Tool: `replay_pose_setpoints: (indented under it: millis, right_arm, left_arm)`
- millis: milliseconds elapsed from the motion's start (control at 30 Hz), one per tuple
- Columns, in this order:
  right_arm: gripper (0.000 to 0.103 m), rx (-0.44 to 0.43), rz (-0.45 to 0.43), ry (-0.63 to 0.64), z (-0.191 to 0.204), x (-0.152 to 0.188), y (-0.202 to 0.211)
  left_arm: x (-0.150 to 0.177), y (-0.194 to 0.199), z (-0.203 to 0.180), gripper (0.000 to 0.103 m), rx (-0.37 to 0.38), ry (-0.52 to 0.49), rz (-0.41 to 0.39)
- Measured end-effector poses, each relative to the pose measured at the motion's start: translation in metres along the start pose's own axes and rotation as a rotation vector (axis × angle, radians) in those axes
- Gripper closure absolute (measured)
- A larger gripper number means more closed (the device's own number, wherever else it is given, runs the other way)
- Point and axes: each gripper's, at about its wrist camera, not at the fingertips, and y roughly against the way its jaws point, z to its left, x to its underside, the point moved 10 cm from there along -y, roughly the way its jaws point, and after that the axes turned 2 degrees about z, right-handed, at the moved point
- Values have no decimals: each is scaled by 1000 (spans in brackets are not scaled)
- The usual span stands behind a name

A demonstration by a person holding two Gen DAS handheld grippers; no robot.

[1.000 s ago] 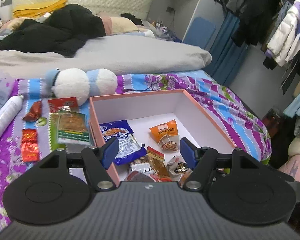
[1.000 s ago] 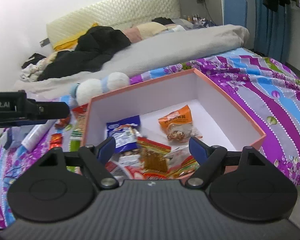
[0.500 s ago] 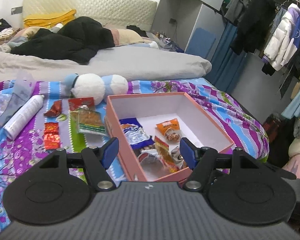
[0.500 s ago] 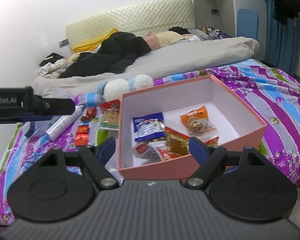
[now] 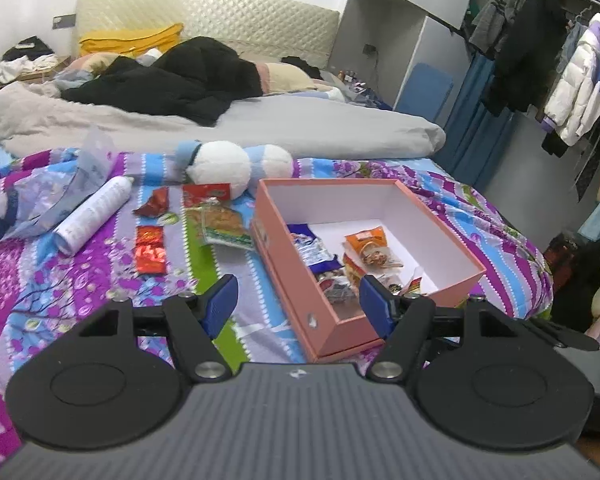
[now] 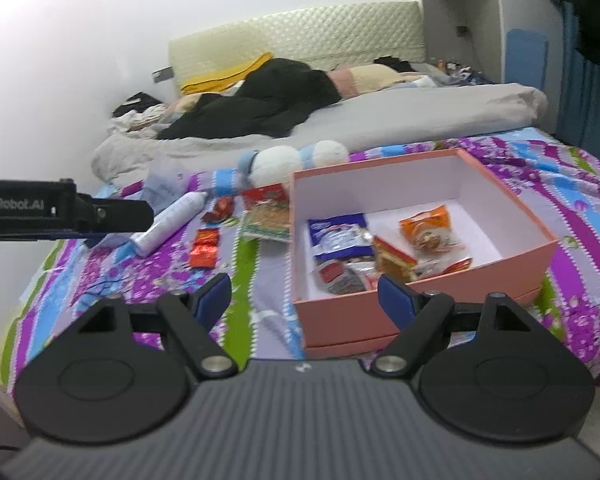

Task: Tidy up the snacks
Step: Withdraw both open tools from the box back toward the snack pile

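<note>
A pink box [image 5: 284,280] [image 6: 420,312] with a white inside sits on the patterned bedspread and holds several snack packets, among them a blue one [image 6: 340,236] and an orange one [image 5: 370,246] [image 6: 430,232]. Left of the box lie loose snacks: a green and red packet [image 5: 220,222] [image 6: 266,220] and red foil packets [image 5: 151,250] [image 6: 205,252]. My left gripper [image 5: 298,304] hangs open and empty in front of the box's near corner. Also open and empty, my right gripper [image 6: 304,300] hovers before the box's near wall. The left tool's body [image 6: 60,212] shows at the left edge of the right wrist view.
A white tube [image 5: 92,216] [image 6: 172,224] and a crumpled clear bag [image 5: 52,192] lie at the left. A white and blue plush toy [image 5: 236,164] [image 6: 292,160] rests behind the snacks. A grey duvet [image 5: 300,128] and dark clothes [image 5: 172,80] cover the far bed. Hanging clothes [image 5: 580,80] fill the right.
Both grippers have pulled back from the box, which now looks smaller and farther off. More bedspread and the loose snacks at the left have come into view. Both stay open.
</note>
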Motion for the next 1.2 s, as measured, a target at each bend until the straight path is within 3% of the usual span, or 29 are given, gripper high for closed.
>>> replay_pose_setpoints:
  millis: [467, 600, 833, 1200]
  right_arm:
    - [21, -76, -15, 83, 48, 7, 9]
    - [21, -69, -6, 107, 57, 10, 2]
    - [21, -63, -8, 171, 71, 4, -14]
    - [18, -100, 59, 214, 79, -6, -67]
  left_arm:
    - [39, 25, 47, 31, -78, 83, 43]
    - [42, 16, 59, 22, -110, 112, 62]
    - [34, 2, 87, 22, -113, 129, 59]
    - [13, -49, 140, 22, -155, 180, 92]
